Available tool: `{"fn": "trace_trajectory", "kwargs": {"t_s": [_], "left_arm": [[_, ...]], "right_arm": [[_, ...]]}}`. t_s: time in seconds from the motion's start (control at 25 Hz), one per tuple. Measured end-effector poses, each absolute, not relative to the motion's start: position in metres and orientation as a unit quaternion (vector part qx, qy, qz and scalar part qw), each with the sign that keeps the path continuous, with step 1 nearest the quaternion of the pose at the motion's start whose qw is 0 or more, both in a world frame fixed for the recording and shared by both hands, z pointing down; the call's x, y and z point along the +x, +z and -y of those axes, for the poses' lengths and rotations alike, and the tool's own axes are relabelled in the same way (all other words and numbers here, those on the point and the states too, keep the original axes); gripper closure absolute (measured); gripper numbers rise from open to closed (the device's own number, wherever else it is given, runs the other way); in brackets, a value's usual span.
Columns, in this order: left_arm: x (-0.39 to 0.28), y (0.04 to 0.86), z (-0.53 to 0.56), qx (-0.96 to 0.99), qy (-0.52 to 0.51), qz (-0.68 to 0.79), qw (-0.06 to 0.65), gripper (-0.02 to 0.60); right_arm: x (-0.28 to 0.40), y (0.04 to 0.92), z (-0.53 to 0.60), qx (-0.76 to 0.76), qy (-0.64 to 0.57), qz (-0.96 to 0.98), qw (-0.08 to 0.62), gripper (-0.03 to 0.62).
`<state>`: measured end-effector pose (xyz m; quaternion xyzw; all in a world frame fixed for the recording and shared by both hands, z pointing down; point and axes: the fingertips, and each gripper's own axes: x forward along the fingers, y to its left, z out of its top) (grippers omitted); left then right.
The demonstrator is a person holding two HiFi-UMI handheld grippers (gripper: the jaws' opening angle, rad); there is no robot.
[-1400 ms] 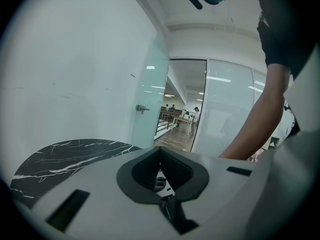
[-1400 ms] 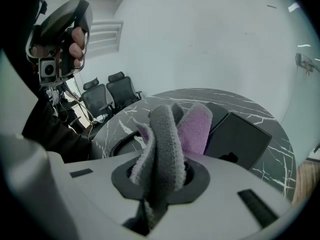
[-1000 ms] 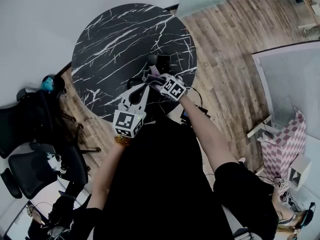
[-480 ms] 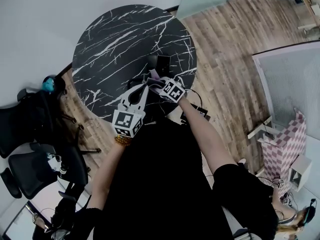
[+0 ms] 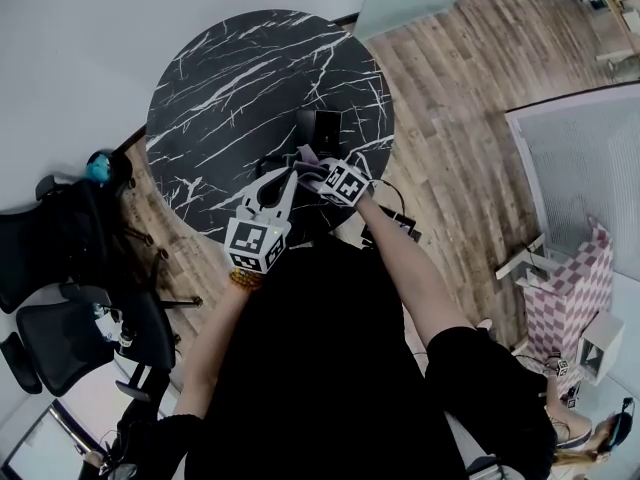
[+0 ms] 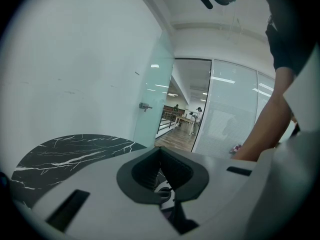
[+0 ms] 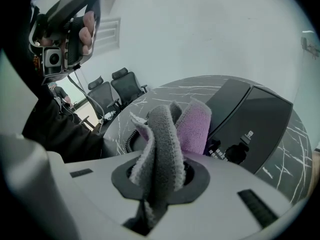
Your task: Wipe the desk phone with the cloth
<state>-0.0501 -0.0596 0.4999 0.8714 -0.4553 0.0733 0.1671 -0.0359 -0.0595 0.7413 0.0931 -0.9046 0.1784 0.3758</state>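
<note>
Since a second ago, my right gripper (image 5: 318, 165) had slid a touch toward 7 o'clock along the near edge of the desk phone (image 5: 318, 126), while the left gripper (image 5: 285, 175) had barely shifted. In the right gripper view, the jaws were clamped tight on the cloth (image 7: 165, 139), whose grey and lilac folds stood bunched up above the pads. The cloth's top rested against the phone's dark sloping body at about 2 o'clock from the jaws. A coiled cord (image 7: 131, 139) lay just beside the cloth at 9 o'clock. From the head view, the phone sat at roughly 4 o'clock on the round black marble table (image 5: 230, 78), with the cloth at the phone's 6 o'clock. The left gripper's jaws were closed tip to tip, with nothing held between them.
</note>
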Motion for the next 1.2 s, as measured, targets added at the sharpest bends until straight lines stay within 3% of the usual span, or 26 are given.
{"fn": "trace_trajectory", "kwargs": {"t_s": [0.6, 1.2], "left_arm": [[-0.053, 0.499, 0.053, 0.870, 0.072, 0.458, 0.168, 0.569], [-0.058, 0.501, 0.051, 0.866, 0.060, 0.463, 0.179, 0.569]], "right_arm": [[-0.039, 0.738, 0.041, 0.027, 0.167, 0.895, 0.412, 0.531], [-0.039, 0.642, 0.101, 0.036, 0.083, 0.943, 0.320, 0.531]]}}
